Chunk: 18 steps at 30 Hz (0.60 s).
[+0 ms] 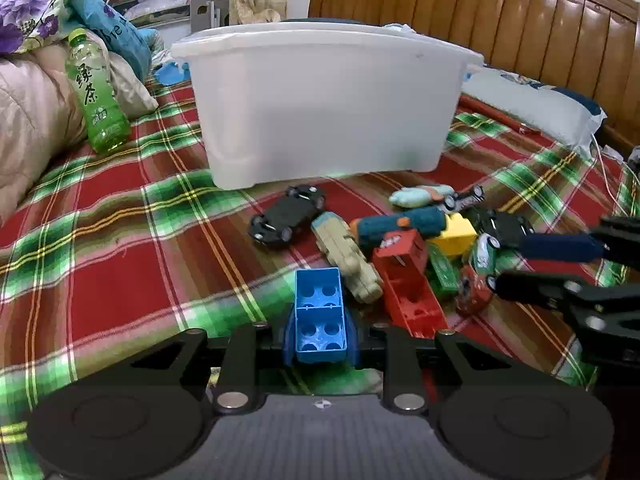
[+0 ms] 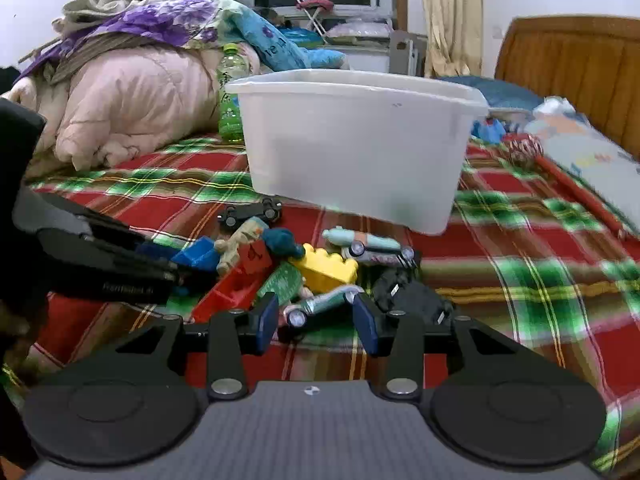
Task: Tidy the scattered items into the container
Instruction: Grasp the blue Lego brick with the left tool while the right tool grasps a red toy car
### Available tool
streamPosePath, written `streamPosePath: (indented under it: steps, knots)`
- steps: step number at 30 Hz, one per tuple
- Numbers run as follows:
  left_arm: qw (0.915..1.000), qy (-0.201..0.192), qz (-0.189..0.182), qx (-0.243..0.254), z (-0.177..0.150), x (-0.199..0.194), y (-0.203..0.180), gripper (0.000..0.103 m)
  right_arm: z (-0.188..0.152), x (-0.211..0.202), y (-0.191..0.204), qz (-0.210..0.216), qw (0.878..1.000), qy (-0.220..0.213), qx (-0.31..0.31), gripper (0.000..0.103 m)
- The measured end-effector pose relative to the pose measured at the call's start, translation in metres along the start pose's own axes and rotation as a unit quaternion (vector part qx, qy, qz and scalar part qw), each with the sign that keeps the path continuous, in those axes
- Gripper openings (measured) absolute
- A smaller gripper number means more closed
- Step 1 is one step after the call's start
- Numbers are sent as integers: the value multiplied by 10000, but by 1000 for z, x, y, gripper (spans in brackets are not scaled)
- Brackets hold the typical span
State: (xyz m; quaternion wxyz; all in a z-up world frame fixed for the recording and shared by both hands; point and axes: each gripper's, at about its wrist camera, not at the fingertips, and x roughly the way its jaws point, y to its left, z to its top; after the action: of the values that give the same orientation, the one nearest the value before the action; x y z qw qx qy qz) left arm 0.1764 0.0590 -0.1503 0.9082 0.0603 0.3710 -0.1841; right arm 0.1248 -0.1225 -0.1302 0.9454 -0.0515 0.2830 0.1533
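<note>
Two grippers work the same toy pile on the plaid bedspread (image 1: pixel 100 248), each taking its own piece so that both can carry a load to the tub (image 1: pixel 320 100), which stands just behind the pile with its mouth open upward. The left gripper (image 1: pixel 320 322) has its jaws clamped on a blue brick (image 1: pixel 319 308), hollow underside facing up; the blue pads (image 1: pixel 354 336) squeeze its long sides, a sensible hold since those flat walls give a square purchase. That brick sat at the near edge of the heap, beside a beige toy (image 1: pixel 348 260) and a long red block (image 1: pixel 408 280), so it could be pinched without disturbing the rest.

The right gripper (image 2: pixel 316 318) comes in from the other flank, jaws part open, one on each side of a pale green toy car (image 2: pixel 320 304) lying on its side. I judge the pads are not yet pressing on it; a gap shows on the left.

Both tools tilt downward toward the bed, the left more steeply, its fingers low over the cloth. The right one points across the pile toward the tub. A yellow brick (image 2: pixel 330 268) and a black car (image 1: pixel 286 218) wait among the rest, all still outside the tub.
</note>
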Motion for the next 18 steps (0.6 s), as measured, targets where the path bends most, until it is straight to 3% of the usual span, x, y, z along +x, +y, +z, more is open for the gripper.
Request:
streamPosePath:
  steps: [3,9,18]
  knots:
    - [10000,9,-6,-89,-2,0,-1,28,4,8,8,-142,9995,-91,-256,44]
    - [9998,-10,-17,-178,-1,-1,1,28,-11,16,0,-347,9985,328,-264,44]
    - [9996,-31,77,-264,-3,0,-3,28,-12,7,-9,-430,9974,433,394,50]
